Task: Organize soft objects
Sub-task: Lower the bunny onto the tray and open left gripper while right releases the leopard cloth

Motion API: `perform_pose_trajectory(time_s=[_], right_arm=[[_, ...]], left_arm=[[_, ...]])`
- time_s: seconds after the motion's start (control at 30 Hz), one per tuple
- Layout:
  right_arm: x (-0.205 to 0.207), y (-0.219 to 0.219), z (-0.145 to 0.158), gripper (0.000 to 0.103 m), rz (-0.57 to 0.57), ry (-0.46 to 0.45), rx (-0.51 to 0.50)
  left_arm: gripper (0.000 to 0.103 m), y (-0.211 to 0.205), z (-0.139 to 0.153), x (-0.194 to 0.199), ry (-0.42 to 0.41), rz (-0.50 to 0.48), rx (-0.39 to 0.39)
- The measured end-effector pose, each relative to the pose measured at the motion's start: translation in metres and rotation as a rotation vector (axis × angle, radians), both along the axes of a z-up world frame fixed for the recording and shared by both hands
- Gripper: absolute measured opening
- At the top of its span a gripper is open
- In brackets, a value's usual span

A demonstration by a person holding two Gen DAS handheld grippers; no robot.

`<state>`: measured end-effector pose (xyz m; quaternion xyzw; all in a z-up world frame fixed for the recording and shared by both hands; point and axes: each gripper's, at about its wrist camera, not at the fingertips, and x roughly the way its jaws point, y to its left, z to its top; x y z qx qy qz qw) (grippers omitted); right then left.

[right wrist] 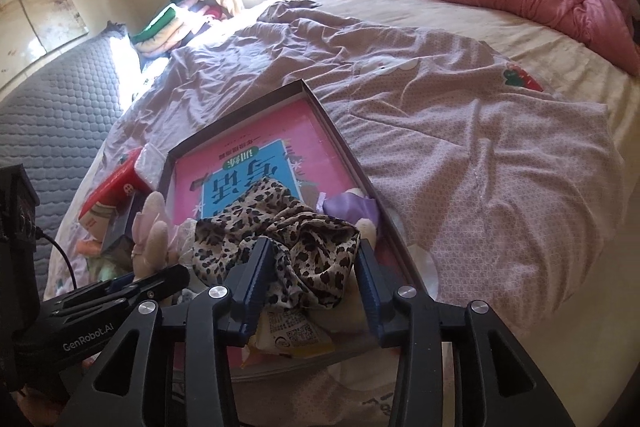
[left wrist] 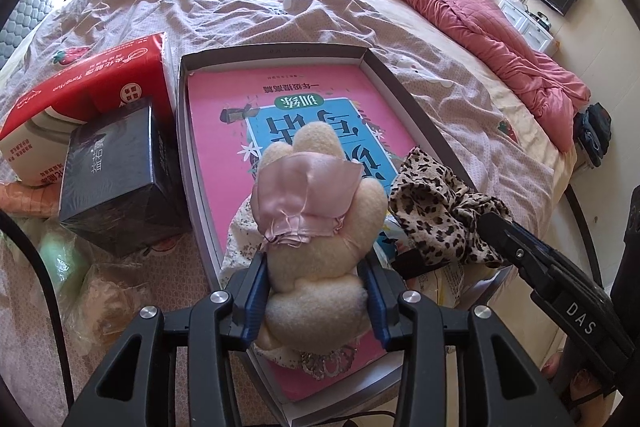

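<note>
"DAS" printed on the right tool [left wrist: 500, 227]; "GenRobot.AI" on the left tool [right wrist: 132, 281]; Chinese characters, perhaps "训练", on the pink book [left wrist: 224, 131].

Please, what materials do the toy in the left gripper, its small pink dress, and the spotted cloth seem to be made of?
Plush toy: fuzzy cream fleece, matte, nubbly pile, probably stuffed. Pink dress: looks like satin, smooth, with a soft sheen and fraying threads at the hem. Leopard cloth: thin woven fabric, perhaps chiffon; it bunches into fine limp folds.
</note>
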<state>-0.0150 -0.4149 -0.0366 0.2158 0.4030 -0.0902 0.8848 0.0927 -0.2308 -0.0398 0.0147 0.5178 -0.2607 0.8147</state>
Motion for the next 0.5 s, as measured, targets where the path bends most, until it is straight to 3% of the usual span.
perform_pose_trajectory(time_s=[0.5], right_arm=[[-0.002, 0.004, 0.014, 0.044, -0.022, -0.007, -0.087]], left_arm=[[0.045, 0.001, 0.008, -0.004, -0.021, -0.005, 0.035]])
